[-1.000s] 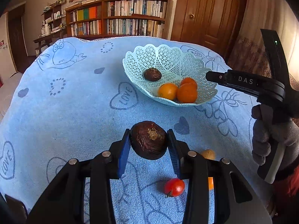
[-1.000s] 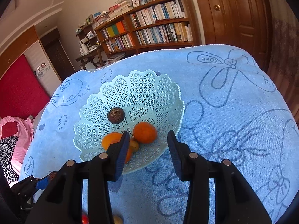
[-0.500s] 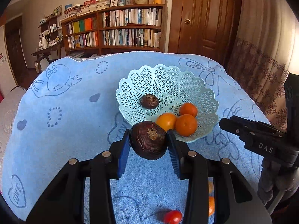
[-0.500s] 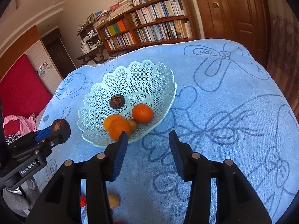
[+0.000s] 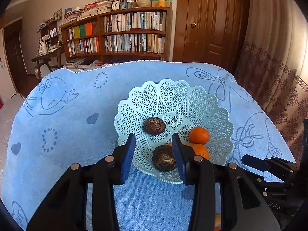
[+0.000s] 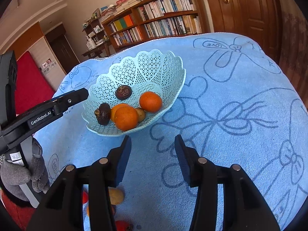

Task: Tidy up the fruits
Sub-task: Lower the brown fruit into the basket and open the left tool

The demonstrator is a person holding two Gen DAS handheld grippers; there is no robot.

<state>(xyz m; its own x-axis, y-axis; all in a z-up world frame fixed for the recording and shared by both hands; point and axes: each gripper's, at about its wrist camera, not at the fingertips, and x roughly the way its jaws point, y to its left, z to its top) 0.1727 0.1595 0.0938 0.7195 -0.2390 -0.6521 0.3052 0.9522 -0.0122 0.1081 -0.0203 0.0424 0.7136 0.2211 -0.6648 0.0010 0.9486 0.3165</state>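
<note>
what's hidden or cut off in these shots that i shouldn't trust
- Loose fruit near the bottom edge, right wrist view: a tan fruit shows, but the red ones beside it are cut off by the right gripper body and the frame edge, so no count.
- Oranges in the basket, left wrist view: partly hidden behind the left gripper.
- Small tan fruit in the basket: mostly covered by oranges.
- Book titles on the bookshelf: too small.

Bookshelf (image 5: 123,34), wooden door (image 5: 209,21), patterned curtain (image 5: 279,73).
</note>
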